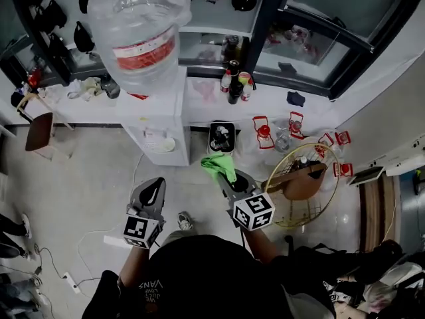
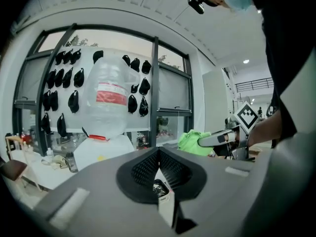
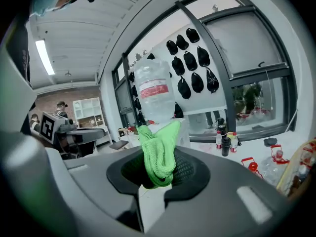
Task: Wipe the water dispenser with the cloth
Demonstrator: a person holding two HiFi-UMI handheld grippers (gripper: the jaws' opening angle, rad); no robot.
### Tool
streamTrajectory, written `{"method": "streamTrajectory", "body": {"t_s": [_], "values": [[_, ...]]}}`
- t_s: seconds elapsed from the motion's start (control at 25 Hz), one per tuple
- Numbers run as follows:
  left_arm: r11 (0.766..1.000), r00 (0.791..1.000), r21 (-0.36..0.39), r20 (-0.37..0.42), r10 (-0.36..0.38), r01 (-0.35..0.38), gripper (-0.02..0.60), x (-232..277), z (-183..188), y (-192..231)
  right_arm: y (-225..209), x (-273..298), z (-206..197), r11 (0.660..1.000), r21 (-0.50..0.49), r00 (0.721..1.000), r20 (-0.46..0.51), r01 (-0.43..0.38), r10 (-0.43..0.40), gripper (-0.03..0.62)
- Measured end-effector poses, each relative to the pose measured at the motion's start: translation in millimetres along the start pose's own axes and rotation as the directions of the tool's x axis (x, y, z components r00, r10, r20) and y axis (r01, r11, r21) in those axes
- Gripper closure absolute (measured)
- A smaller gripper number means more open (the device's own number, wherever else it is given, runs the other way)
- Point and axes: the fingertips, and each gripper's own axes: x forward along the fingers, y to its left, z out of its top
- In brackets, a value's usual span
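Pinched green cloth (image 3: pixel 158 154) firmly in right gripper (image 3: pixel 157 176), near but apart from water dispenser (image 1: pixel 159 121); held left gripper (image 2: pixel 158 155) closed, empty. Risked dropping cloth under hard scrubbing, given narrow pinch.

Bare floor (image 1: pixel 99 178) is seen in front of the water dispenser (image 1: pixel 159 125). Nothing is found between its front and the left gripper (image 1: pixel 153 181), whose jaws are pressed together. The dispenser's top is taken up by a big bottle (image 1: pixel 139 32). Its left side is free, and a chair (image 1: pixel 40 133) is set well apart. On its right side a black bin (image 1: pixel 222 137) is stood just beside it, with only a thin gap. The right gripper (image 1: pixel 224 173), closed on the green cloth (image 1: pixel 218 163), is held near that bin, perhaps above it. Further right, the way is blocked by red-capped jugs (image 1: pixel 264 133) and a gold wire basket (image 1: pixel 319 208). Cables (image 1: pixel 78 248) are spread on the floor at the left.
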Motion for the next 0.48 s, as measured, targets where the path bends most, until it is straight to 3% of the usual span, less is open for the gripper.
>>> {"method": "streamTrajectory", "body": {"t_s": [0.24,0.48], "values": [[0.999,0.999,-0.011,-0.021,-0.045,0.045,0.580,25.9,-2.7,47.6,-2.7,60.0,5.4,0.999,0.033,0.999,-0.013,0.040,-0.039,0.503],[0.998,0.997,-0.037,-0.047,-0.058,0.057,0.580,54.9,-17.1,67.9,-21.5,103.5,5.7,0.998,0.038,0.998,-0.048,0.046,-0.044,0.503]]}}
